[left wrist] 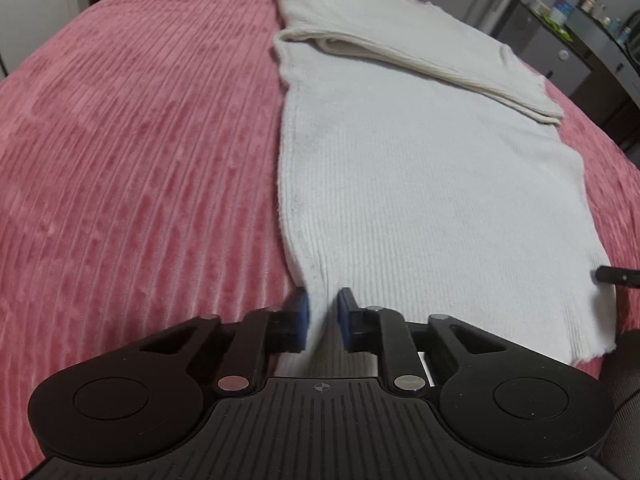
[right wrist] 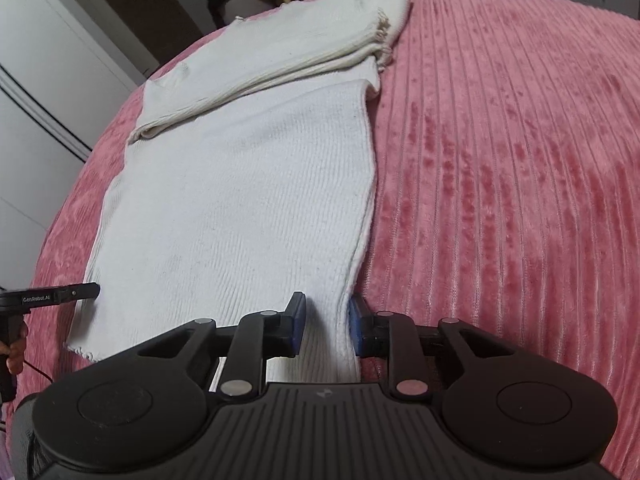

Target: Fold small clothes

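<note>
A white knit garment (left wrist: 420, 184) lies flat on the pink ribbed bedspread (left wrist: 140, 160), its far part folded over in layers; the left gripper (left wrist: 323, 320) sits at the near left corner of the hem, jaws narrowly parted with cloth between them; the right gripper (right wrist: 326, 326) straddles the near right corner likewise, pads not yet pressed together.

only "genrobot.ai" can be read, in small white letters along the left gripper (right wrist: 86, 291) finger.
</note>
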{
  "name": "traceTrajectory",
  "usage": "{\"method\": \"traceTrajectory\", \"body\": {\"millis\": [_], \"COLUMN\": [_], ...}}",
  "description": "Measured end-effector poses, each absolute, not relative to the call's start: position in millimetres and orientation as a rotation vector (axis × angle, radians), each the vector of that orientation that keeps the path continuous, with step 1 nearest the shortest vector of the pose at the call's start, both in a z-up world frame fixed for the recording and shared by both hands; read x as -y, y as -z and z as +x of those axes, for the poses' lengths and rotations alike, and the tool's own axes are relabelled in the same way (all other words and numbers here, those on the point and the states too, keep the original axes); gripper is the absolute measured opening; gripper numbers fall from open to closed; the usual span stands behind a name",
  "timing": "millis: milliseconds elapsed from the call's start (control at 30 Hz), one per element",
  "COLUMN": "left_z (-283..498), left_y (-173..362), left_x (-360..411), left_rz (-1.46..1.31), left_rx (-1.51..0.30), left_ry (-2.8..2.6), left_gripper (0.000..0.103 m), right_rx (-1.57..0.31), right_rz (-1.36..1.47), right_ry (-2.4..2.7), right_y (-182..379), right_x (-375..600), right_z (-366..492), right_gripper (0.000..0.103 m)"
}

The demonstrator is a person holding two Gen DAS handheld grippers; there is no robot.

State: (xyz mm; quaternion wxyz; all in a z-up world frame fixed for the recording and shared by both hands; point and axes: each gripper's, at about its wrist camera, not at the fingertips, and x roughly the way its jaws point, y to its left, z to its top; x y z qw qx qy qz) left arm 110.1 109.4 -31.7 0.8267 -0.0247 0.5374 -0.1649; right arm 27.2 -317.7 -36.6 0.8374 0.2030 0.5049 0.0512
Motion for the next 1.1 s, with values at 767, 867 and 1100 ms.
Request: {"method": "traceTrajectory", "body": {"millis": [767,867,1100], "left_z": [121.3,132.5,211.0], "left_y": [10.8,-14.7,-43.9], "left_x": [-100.7,-99.6,-94.5], "left_rz": [-0.090,-0.158,-0.370], "left_rx": [-1.183,-1.115,-0.973], "left_ry": [0.537,0.580,0.500], "left_gripper": [0.014,0.014,0.014], "right_rx": [-1.041,-1.018,-0.849], "right_rz": [0.492,0.624,0.807], "right_ry": [-0.224,-0.262,-0.197], "right_y": [26.3,21.3,6.2], "right_x": [319.1,327.5,359.0], "right_z": [31.9,41.8,98.6], "right_gripper": [0.009,0.009,0.008]}}
